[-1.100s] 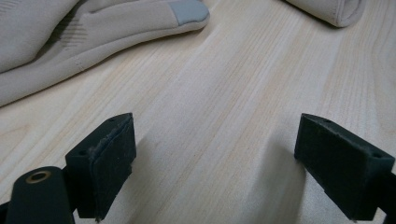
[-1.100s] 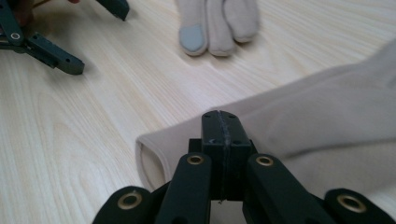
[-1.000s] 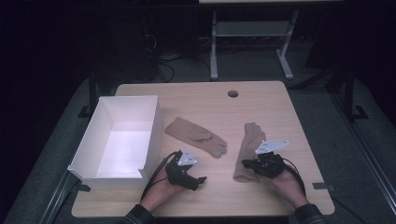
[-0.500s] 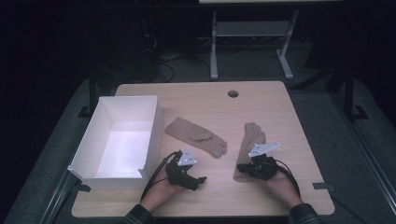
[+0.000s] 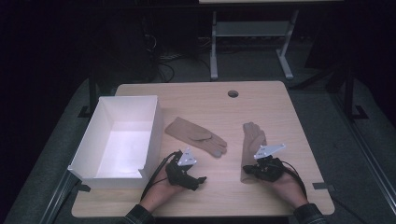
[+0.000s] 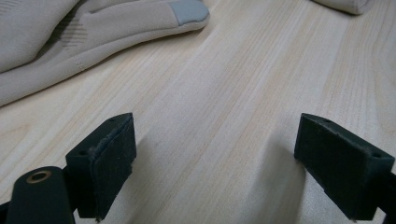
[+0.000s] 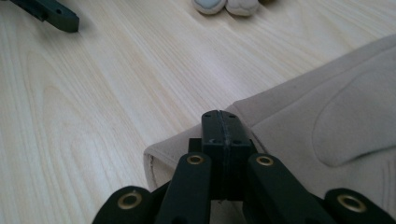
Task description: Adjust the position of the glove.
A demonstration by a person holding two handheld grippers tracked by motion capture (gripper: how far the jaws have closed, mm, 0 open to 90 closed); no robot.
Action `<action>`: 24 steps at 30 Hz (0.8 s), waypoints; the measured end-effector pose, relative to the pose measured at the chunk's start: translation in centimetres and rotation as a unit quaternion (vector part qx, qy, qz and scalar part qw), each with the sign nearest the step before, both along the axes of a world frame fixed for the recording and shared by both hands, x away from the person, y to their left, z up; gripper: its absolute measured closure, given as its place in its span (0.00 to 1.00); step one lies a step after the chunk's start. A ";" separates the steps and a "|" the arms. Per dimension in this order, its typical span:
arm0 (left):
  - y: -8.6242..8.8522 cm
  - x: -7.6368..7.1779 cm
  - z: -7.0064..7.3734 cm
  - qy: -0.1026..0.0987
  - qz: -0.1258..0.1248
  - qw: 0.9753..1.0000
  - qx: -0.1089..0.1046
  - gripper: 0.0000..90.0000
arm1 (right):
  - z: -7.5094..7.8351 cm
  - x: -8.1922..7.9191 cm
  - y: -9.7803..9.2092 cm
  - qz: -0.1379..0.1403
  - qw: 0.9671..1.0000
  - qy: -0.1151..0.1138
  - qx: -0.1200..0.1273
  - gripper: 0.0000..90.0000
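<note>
While my right claw pinches shut on the right glove cuff nr tabletop's front edge, fingers point to far edge; left claw wide, w/ second glove & white box to its left.

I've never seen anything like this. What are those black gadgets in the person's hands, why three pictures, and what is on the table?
No robot here: a person holds a hand-operated claw in each hand. The high view looks down on the wooden table from above; the left claw and right claw are near its front edge. The other two pictures come from small cameras riding on each claw, looking along its two black jaws.

On the table lie an open white box at the left and two tan gloves. The left glove lies flat in the middle; the left claw's camera sees its grey fingertip beyond wide-open jaws that hold nothing. The right claw's jaws are pressed together at the cuff edge of the right glove; it seems to pinch the fabric, though the grip itself is hidden.
</note>
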State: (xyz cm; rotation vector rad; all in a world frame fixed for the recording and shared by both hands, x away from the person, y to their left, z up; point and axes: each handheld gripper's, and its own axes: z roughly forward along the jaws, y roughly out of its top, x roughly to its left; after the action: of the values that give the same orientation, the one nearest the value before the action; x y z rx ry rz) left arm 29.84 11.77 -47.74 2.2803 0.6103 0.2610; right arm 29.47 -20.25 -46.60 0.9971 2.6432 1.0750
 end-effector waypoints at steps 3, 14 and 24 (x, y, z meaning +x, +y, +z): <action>0.0 0.0 0.0 0.001 0.001 1.000 -0.001 0.14 | 0.1 -0.3 -0.5 -0.007 1.000 0.005 -0.002 1.00; 0.0 0.0 0.0 0.002 0.002 1.000 -0.002 0.14 | 0.7 -1.0 -2.4 -0.020 1.000 -0.010 0.005 1.00; -0.1 0.0 -0.1 0.001 0.004 1.000 -0.005 0.14 | 1.3 2.4 -4.7 -0.080 0.996 -0.039 0.013 1.00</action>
State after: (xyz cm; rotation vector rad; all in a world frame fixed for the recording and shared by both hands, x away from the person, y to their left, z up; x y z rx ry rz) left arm 29.80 11.70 -47.79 2.2696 0.6204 0.2578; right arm 31.90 -24.95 -45.34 1.1267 2.4466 1.0916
